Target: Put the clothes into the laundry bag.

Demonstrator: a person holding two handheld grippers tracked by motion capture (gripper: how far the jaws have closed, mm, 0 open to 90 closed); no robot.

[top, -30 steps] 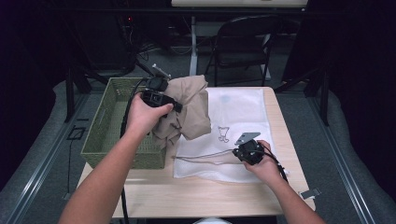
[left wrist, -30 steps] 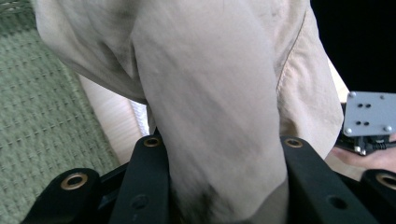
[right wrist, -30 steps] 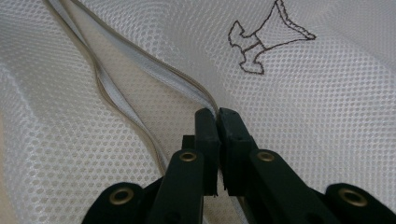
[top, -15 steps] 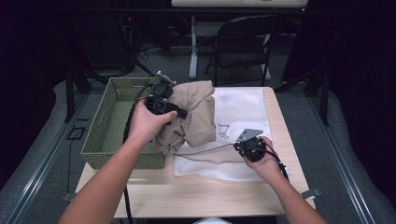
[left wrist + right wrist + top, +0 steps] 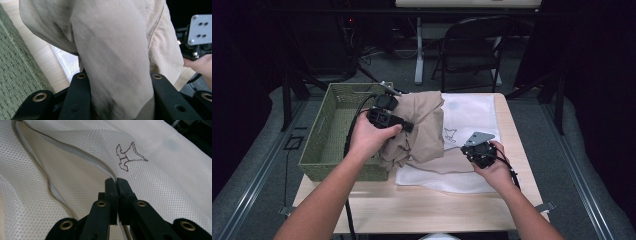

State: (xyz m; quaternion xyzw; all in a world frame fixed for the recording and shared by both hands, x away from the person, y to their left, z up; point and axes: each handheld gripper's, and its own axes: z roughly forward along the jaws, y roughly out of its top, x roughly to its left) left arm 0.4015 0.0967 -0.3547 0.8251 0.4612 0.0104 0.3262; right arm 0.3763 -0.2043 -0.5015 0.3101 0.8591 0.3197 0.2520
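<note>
A tan garment (image 5: 424, 125) hangs bunched over the table's middle, and my left gripper (image 5: 404, 126) is shut on it. In the left gripper view the cloth (image 5: 117, 50) sits thick between the two black jaws of that gripper (image 5: 117, 77). Under it a white mesh bag (image 5: 472, 112) lies flat on the table. My right gripper (image 5: 469, 150) is shut on the bag's zipper edge, at its near right. The right gripper view shows its jaws (image 5: 116, 181) pinched together on the zipper edge (image 5: 82, 157), just below a small stitched dog figure (image 5: 128, 157).
A green woven basket (image 5: 319, 145) stands at the table's left, right beside the hanging garment. A dark folding chair (image 5: 472, 50) stands behind the table. Bare wood (image 5: 432, 205) shows along the table's near edge.
My right gripper has risen a little, lifting the bag's zipper edge with it. The left gripper and the garment have hardly moved.
</note>
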